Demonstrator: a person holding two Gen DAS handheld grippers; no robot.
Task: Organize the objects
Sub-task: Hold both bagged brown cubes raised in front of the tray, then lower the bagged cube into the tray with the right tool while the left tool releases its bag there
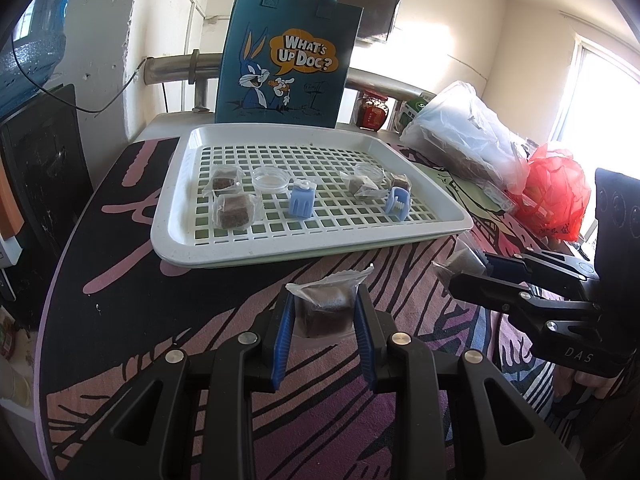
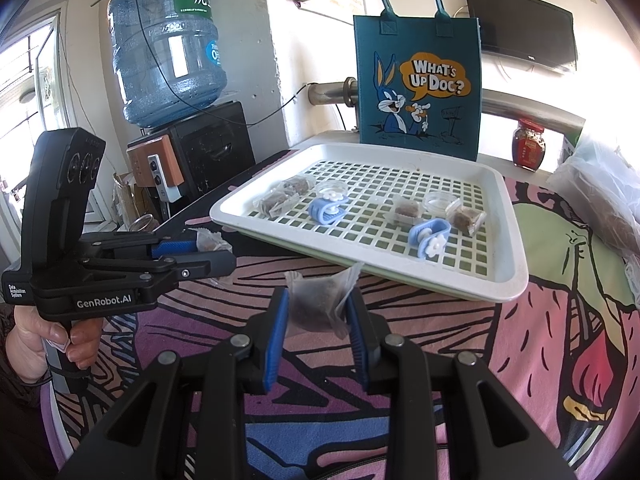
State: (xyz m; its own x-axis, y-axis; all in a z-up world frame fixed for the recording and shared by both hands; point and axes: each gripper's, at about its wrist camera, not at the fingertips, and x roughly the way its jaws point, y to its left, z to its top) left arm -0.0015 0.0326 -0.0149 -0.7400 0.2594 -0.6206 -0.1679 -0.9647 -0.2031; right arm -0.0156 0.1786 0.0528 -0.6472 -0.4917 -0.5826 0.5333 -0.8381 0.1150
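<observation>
You are gripping a wrapped cube [image 1: 325, 309] in the left gripper [image 1: 325, 312] | another wrapped cube [image 2: 318, 307] in the right gripper [image 2: 318, 312] | tray [image 1: 240, 254] lying straight ahead of both.

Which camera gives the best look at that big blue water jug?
The right wrist view: the water jug shows nearly whole, label included, atop its dispenser. In the left wrist view only a cropped slice of it appears at the left edge.
</observation>
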